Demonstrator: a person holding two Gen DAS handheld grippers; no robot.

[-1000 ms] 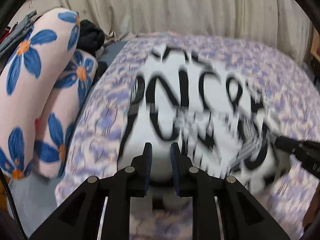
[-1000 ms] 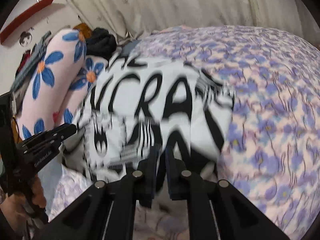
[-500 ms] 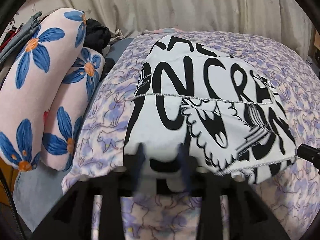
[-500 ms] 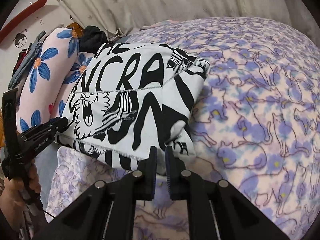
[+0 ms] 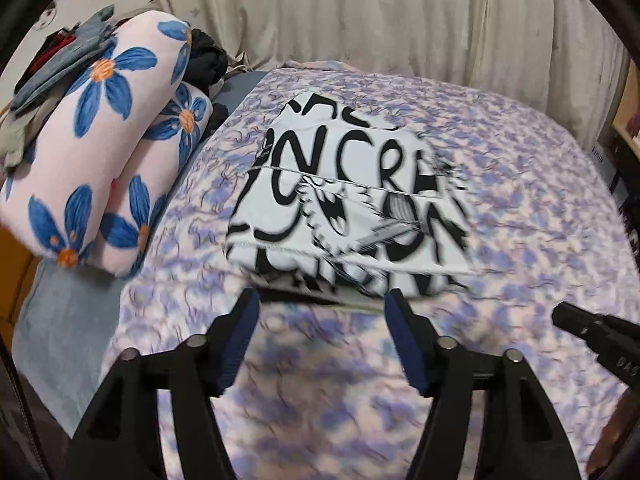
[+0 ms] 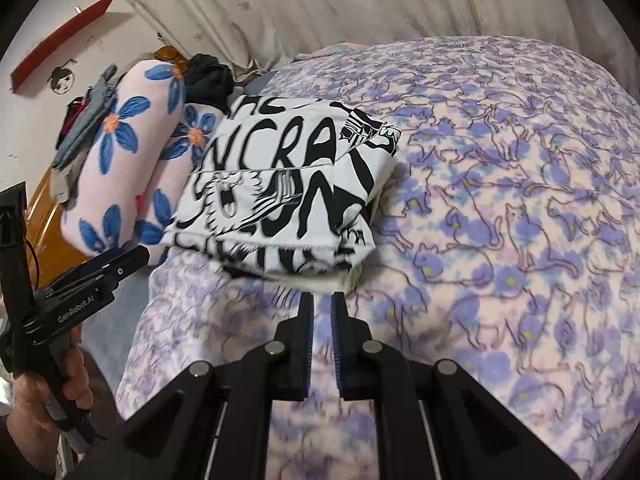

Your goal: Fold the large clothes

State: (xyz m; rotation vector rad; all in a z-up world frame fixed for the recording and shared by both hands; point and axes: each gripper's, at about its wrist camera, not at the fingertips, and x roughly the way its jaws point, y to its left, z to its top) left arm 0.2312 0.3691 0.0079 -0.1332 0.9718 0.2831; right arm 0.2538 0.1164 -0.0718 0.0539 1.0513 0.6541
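A white garment with bold black lettering (image 5: pixel 344 208) lies folded into a thick rectangle on the purple cat-print bedspread (image 5: pixel 520 184). It also shows in the right wrist view (image 6: pixel 280 196). My left gripper (image 5: pixel 322 304) is open and empty, just in front of the garment's near edge, apart from it. My right gripper (image 6: pixel 322 300) is shut and empty, just short of the garment's near edge. The left gripper appears at the left of the right wrist view (image 6: pixel 120 260), and the right gripper's tip at the right of the left wrist view (image 5: pixel 568 316).
Two rolled pink pillows with blue flowers (image 5: pixel 100 152) lie along the bed's left side, with dark clothes (image 5: pixel 206 60) behind them. A cream curtain (image 5: pixel 380 20) hangs behind the bed. The bed's left edge drops to a grey sheet (image 5: pixel 60 320).
Both grippers let go of the garment and drew back from it. The left gripper opened wide. The garment now lies folded and still on the bed.
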